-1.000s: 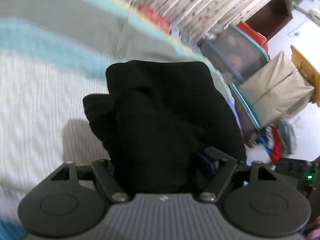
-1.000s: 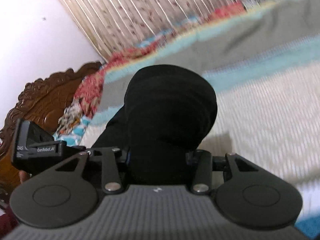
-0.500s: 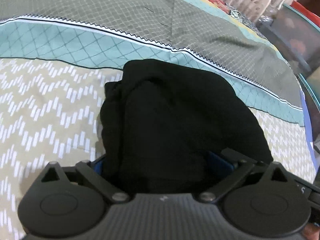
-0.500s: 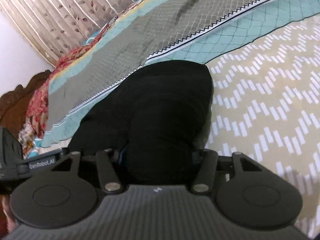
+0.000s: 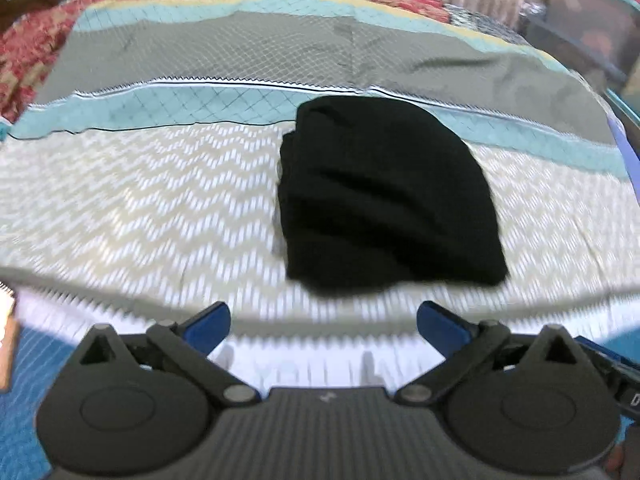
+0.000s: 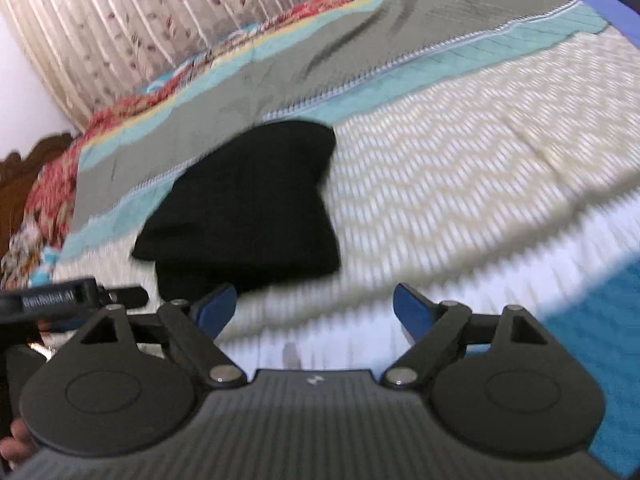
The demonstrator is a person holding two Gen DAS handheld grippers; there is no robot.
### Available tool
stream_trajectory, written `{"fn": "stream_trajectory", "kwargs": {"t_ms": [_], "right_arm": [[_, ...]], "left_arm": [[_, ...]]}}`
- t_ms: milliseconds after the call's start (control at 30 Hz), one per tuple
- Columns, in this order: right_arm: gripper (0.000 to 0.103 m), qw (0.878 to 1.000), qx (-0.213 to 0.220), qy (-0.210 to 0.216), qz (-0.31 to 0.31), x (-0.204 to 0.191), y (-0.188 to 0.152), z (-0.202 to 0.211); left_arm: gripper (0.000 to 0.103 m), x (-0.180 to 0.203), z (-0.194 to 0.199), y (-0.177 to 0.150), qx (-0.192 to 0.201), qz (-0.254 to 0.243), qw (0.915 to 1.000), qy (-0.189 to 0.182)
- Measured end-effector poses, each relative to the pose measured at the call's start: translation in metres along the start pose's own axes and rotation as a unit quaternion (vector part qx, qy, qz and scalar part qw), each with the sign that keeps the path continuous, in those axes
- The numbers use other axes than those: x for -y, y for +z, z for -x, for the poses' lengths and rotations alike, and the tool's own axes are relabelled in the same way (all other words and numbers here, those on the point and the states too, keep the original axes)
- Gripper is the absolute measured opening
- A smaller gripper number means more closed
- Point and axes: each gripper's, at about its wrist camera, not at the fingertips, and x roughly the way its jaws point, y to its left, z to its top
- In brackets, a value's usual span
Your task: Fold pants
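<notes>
Right wrist alone: left gripper beside folded pants.

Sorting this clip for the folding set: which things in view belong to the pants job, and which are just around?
Part of the job:
- black pants, folded in a bundle on the bedspread
- left gripper, open, holding nothing
- right gripper, open, holding nothing

Just around:
- curtain
- wooden headboard
- red patterned blanket
</notes>
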Motion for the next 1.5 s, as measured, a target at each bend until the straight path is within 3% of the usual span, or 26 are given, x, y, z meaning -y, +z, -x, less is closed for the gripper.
{"fn": "stream_trajectory", "kwargs": {"t_ms": [200, 400, 600, 833, 1067, 1500], "right_arm": [[0.102, 1.000, -0.005, -0.003, 0.008, -0.008, -0.028, 0.042], [0.103, 1.000, -0.002, 0.012, -0.004, -0.011, -0.048, 0.079], [0.103, 1.000, 0.000, 0.016, 0.020, -0.021, -0.070, 0.103], [0.103, 0.999, 0.020, 0.006, 0.036, -0.029, -0.076, 0.116], [0.103, 0.998, 0.042, -0.032, 0.045, -0.035, -0.078, 0.121], [0.103, 0.999, 0.012, -0.028, 0.045, -0.032, -0.081, 0.110]], "left_arm": [[0.103, 0.017, 0.048, -0.036, 0.007, -0.018, 0.9995, 0.023], [0.103, 0.029, 0.080, -0.060, 0.028, -0.030, 0.9972, 0.062], [0.103, 0.036, 0.102, -0.079, 0.058, -0.032, 0.9952, 0.072], [0.103, 0.044, 0.115, -0.095, 0.064, -0.038, 0.9948, 0.070], [0.103, 0.052, 0.118, -0.099, 0.062, -0.051, 0.9940, 0.074], [0.103, 0.056, 0.111, -0.108, 0.064, -0.065, 0.9912, 0.096]]}}
